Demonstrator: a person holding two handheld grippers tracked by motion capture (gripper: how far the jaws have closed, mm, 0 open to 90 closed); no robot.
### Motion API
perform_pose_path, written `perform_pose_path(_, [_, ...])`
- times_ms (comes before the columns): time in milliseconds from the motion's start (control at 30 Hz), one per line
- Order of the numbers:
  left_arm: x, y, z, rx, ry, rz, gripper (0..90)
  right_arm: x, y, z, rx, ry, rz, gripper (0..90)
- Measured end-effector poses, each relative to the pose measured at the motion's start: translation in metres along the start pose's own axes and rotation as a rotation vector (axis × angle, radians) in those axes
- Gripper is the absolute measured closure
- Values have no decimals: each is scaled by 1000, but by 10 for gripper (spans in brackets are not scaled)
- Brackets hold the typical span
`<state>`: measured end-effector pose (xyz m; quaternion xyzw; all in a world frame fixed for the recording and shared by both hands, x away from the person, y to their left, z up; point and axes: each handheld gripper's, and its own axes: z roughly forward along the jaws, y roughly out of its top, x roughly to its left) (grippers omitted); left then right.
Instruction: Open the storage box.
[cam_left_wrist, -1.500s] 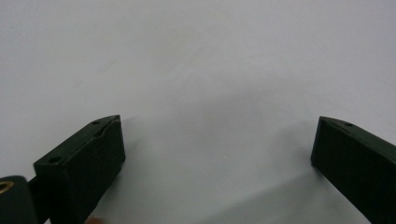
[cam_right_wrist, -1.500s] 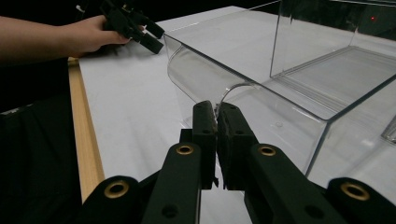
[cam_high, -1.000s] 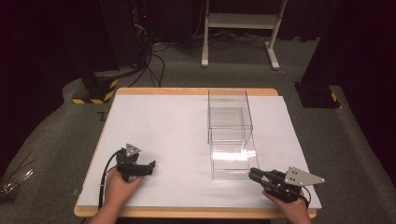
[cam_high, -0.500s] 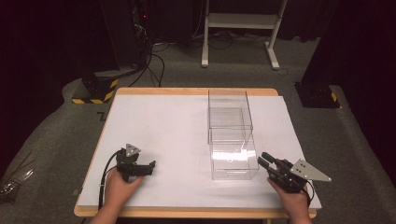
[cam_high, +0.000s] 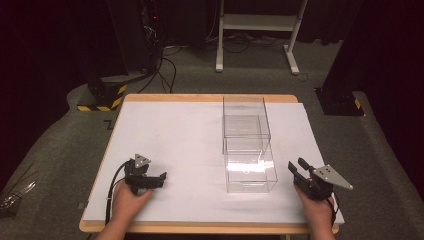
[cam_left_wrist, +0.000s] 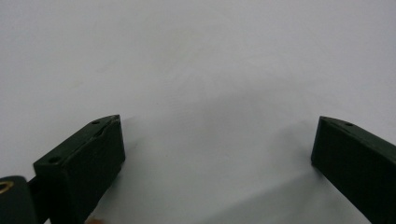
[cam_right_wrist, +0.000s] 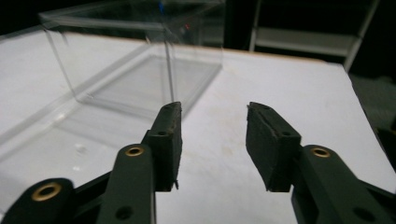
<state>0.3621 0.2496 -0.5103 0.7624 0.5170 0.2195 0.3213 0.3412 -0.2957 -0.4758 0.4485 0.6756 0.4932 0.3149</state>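
Two clear plastic boxes stand end to end on the white sheet: a far box (cam_high: 245, 120) and a near box (cam_high: 251, 171). My right gripper (cam_high: 296, 164) rests on the sheet just right of the near box, jaws open and pointing forward and a little left, holding nothing. In the right gripper view the right gripper (cam_right_wrist: 212, 114) shows an empty gap, with a clear box (cam_right_wrist: 135, 60) ahead on the left. My left gripper (cam_high: 161, 177) lies near the front left of the sheet, well apart from the boxes. Its jaws stand wide open over bare sheet in the left gripper view (cam_left_wrist: 217, 140).
The white sheet (cam_high: 175, 130) covers a wooden table (cam_high: 200, 98). Beyond the far edge are a dark floor with cables (cam_high: 165, 65), a yellow-black striped base (cam_high: 102, 97) and a white stand (cam_high: 257, 30).
My right gripper moved right, away from the near box's front corner, and turned from pointing left to pointing forward. The left gripper stayed still.
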Motion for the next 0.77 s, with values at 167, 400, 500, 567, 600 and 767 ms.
perform_pose_path(167, [0, 0, 0, 0, 0, 0, 29, -6, -10, 11, 115, -64, 21, 515])
perform_pose_path(400, [0, 0, 0, -2, 0, -2, 29, -6, -14, 19, 196, -100, 27, 488])
perform_pose_path(500, [0, 0, 0, -2, 0, -1, 29, -4, -14, 20, 202, -103, 16, 484])
perform_pose_path(567, [0, 0, 0, -2, 0, -1, 29, -6, -14, 20, 203, -103, 26, 479])
perform_pose_path(600, [0, 0, 0, -2, 0, -1, 29, -6, -15, 20, 201, -103, 32, 477])
perform_pose_path(767, [0, 0, 0, -1, 1, 1, 29, -5, -14, 20, 212, -103, 29, 470])
